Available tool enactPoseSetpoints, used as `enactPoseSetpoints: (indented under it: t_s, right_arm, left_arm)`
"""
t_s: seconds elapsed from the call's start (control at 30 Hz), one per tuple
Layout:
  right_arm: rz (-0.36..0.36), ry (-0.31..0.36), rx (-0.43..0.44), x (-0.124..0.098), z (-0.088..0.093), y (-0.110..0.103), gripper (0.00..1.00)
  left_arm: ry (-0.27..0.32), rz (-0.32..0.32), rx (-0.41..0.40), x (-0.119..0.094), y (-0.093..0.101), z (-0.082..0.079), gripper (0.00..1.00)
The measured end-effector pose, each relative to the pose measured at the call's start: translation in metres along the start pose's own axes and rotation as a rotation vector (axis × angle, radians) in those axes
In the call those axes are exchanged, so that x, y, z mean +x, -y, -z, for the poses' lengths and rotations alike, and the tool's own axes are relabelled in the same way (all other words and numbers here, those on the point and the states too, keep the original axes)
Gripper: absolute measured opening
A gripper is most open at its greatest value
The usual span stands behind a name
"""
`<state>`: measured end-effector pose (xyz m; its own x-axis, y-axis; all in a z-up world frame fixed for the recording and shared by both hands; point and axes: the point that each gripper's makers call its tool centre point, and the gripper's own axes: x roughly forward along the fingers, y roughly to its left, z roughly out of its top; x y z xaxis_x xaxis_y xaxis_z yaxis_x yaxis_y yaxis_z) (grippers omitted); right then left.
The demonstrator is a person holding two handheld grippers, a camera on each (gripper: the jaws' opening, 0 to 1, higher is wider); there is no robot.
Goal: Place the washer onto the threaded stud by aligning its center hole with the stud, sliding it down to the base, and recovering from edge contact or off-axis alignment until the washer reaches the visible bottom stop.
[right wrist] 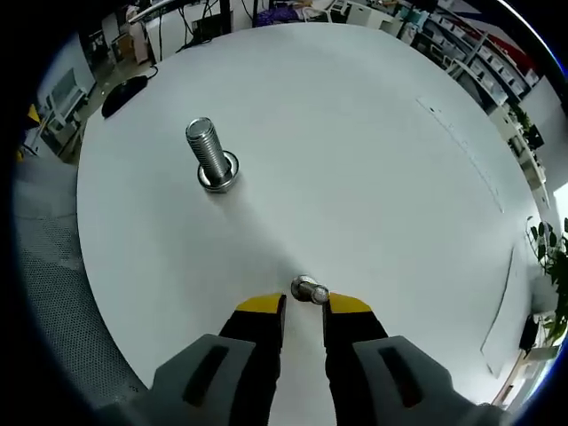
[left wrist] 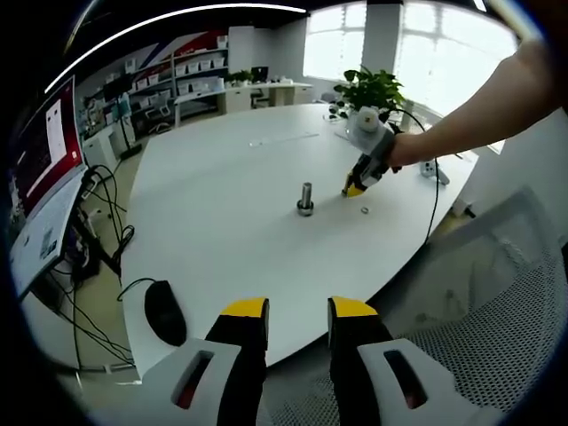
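**Washer on the bench, stud standing apart**

In the right gripper view, the right hand-held gripper (right wrist: 304,308) hung low over the white bench (right wrist: 373,160) with its yellow-tipped jaws parted by a narrow gap and nothing between them. The washer (right wrist: 310,289) lay flat on the bench just ahead of the fingertips, so close that contact could not be told. The threaded stud (right wrist: 211,158) stood upright on its wide base, well apart from the washer, toward the upper left of that view.

In the left gripper view, the left hand-held gripper (left wrist: 297,318) was held back off the bench edge, jaws apart and empty. Across the bench the stud (left wrist: 305,198) stood near the middle, and the right hand-held gripper (left wrist: 354,189) reached in from the right on a person's bare arm (left wrist: 470,111), its tip down near the surface. A small ring, the washer (left wrist: 365,210), lay just beside that tip. A black mouse (left wrist: 165,311) sat near the bench's near edge, and a potted plant (left wrist: 371,89) stood at the far side.
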<state>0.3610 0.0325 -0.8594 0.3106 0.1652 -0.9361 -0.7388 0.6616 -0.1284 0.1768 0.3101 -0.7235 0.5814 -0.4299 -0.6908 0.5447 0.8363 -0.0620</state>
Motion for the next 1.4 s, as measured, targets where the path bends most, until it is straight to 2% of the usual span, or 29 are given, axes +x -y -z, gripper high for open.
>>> enactPoseSetpoints:
  t_s: [0.13,0.27,0.3,0.5,0.93,1.03,1.13,1.3,1.4]
  right_arm:
    - [-0.005,-0.007,0.007,0.000,0.008,0.000,0.20]
    - [-0.028,-0.015,0.013,-0.005,0.015,-0.011,0.21]
    - [-0.058,-0.005,0.016,-0.006,0.016,-0.020,0.21]
    - [-0.075,-0.026,-0.024,-0.008,0.027,-0.036,0.21]
    - [-0.095,-0.031,-0.020,-0.016,0.033,-0.053,0.22]
    - [-0.102,-0.053,-0.060,-0.014,0.041,-0.058,0.21]
    - [-0.098,-0.024,-0.035,-0.014,0.038,-0.056,0.20]
    - [-0.143,-0.015,0.035,-0.014,0.038,-0.054,0.19]
    - [-0.144,-0.027,-0.037,-0.013,0.038,-0.055,0.19]
  left_arm:
    - [0.010,-0.005,-0.002,-0.001,-0.001,-0.002,0.24]
    - [0.009,-0.006,0.004,-0.001,-0.001,-0.001,0.25]
    - [0.010,-0.005,0.003,-0.001,0.000,-0.002,0.25]
    - [0.020,-0.008,0.003,-0.002,-0.001,-0.003,0.25]
    - [0.015,-0.010,0.015,-0.002,0.000,-0.003,0.25]
    - [0.016,-0.011,0.013,-0.002,-0.001,-0.003,0.25]
    - [0.015,-0.010,0.014,-0.002,0.000,-0.003,0.25]
    - [0.016,-0.009,0.012,-0.002,-0.001,-0.003,0.25]
    - [0.014,-0.008,0.013,-0.001,0.000,-0.003,0.25]
